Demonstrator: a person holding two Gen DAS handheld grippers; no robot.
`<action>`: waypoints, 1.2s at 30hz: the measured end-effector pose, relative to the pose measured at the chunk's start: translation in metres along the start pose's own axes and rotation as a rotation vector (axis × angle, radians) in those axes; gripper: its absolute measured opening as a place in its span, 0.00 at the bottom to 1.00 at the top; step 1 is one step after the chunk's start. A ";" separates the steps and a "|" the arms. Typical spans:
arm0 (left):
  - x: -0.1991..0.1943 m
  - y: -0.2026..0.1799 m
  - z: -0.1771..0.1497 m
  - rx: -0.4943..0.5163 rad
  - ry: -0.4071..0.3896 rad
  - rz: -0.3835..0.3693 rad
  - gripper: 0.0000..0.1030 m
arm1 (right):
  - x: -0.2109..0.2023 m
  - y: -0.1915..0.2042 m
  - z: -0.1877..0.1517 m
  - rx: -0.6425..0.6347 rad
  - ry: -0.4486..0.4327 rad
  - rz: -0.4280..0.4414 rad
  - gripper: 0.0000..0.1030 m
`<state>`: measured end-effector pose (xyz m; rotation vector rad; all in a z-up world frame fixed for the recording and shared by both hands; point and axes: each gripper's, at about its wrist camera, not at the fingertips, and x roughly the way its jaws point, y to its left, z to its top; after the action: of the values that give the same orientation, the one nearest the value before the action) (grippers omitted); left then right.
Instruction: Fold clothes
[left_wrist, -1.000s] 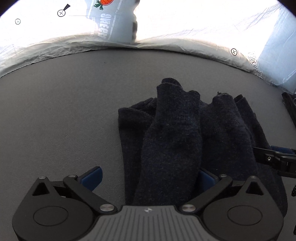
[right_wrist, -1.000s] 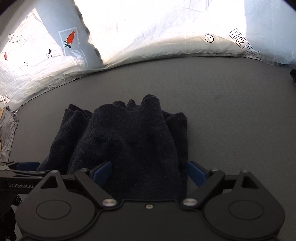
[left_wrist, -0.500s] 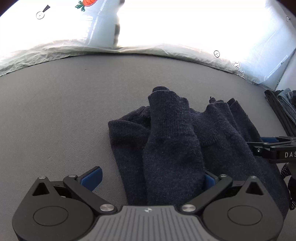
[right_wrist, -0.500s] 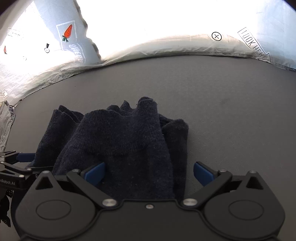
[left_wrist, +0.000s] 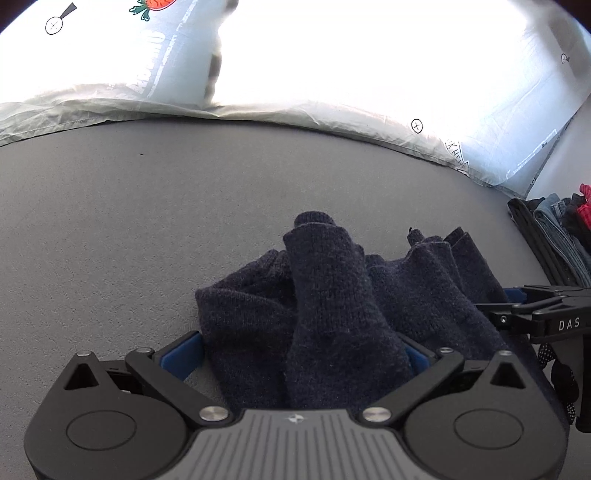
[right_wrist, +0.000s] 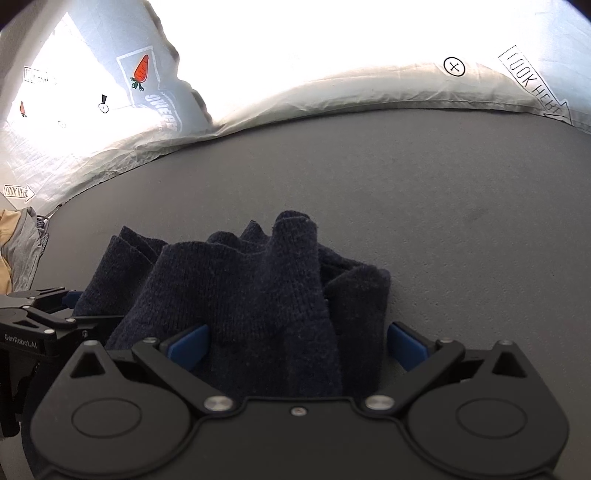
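A dark navy knit garment lies bunched on the grey surface; it also shows in the right wrist view. My left gripper is open, its blue pads either side of the garment's near left part. My right gripper is open, its pads straddling the garment's near right part. The right gripper shows at the right edge of the left wrist view. The left gripper shows at the left edge of the right wrist view. The cloth between the jaws hides whether it touches the pads.
A pale printed sheet with carrot pictures rises behind the grey surface. A stack of folded clothes, jeans and red items, sits at the right. Grey and tan clothes lie at the left edge.
Both grippers have drawn back toward me with the garment still between their jaws. The right jaws have opened wider. The garment is more bunched and the clothes stack has come into view.
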<state>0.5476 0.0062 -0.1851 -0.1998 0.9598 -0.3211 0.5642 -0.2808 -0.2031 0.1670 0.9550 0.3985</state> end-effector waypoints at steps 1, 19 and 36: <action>0.000 0.002 0.001 -0.026 -0.005 -0.013 0.99 | 0.001 0.000 0.001 0.001 -0.003 0.006 1.00; -0.046 -0.024 -0.022 -0.196 -0.083 -0.121 0.29 | -0.052 0.048 -0.016 0.073 -0.131 0.008 0.27; -0.180 -0.107 -0.087 -0.039 -0.317 -0.355 0.27 | -0.232 0.133 -0.102 -0.019 -0.379 -0.298 0.24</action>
<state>0.3605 -0.0319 -0.0629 -0.4453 0.6144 -0.5779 0.3279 -0.2558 -0.0440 0.0762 0.5891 0.0941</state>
